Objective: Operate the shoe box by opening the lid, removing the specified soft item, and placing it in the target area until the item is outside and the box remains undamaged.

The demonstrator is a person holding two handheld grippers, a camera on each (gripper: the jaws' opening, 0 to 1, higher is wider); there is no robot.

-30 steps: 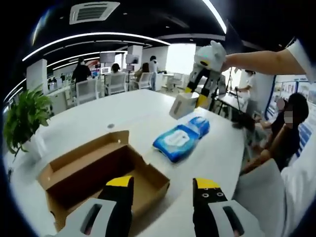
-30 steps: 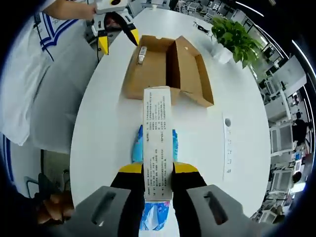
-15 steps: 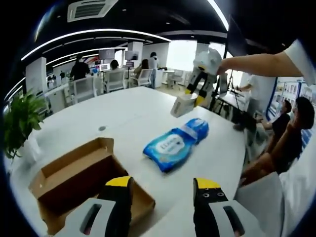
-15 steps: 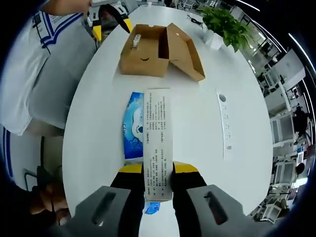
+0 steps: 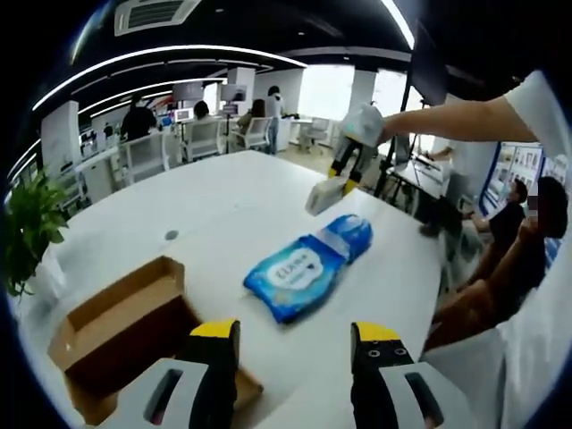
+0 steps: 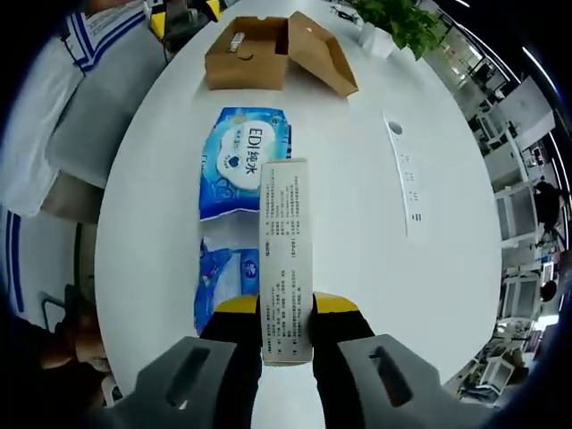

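1. The right tongs (image 6: 286,317) are pinching a narrow white carton (image 6: 285,259) printed with small text, held above the white surface (image 6: 357,179). In the left gripper view the same carton (image 5: 323,194) hangs from those right tongs (image 5: 344,174) on the far side of the wipes pack.
2. The left tongs (image 5: 295,353) are spread and hold nothing, hovering over the near edge of the surface (image 5: 241,206), with the shoe box just beyond them to the left.
3. The shoe box (image 6: 268,54) lies open on the surface, its lid (image 6: 323,55) folded out to one side. The inside of the shoe box (image 5: 116,331) looks bare as far as can be seen, and the cardboard shows no tear or crush.
4. The soft item, a blue wipes pack (image 6: 239,174), lies flat on the surface outside the box, between the box and the right tongs. The left gripper view shows the wipes pack (image 5: 308,265) well apart from the box.
5. Over the last second the right tongs have drawn back from the box with the carton. The pack sat mostly hidden under the carton a second ago and is now almost wholly uncovered. The box sits farther off in the right gripper view.
6. The left tongs have swung away from the box: it has slid toward the lower left of their view.
7. My reading: lid open, soft item out, box whole. What seems left is setting the carton down and checking that the pack lies in the target area, which I cannot pick out.
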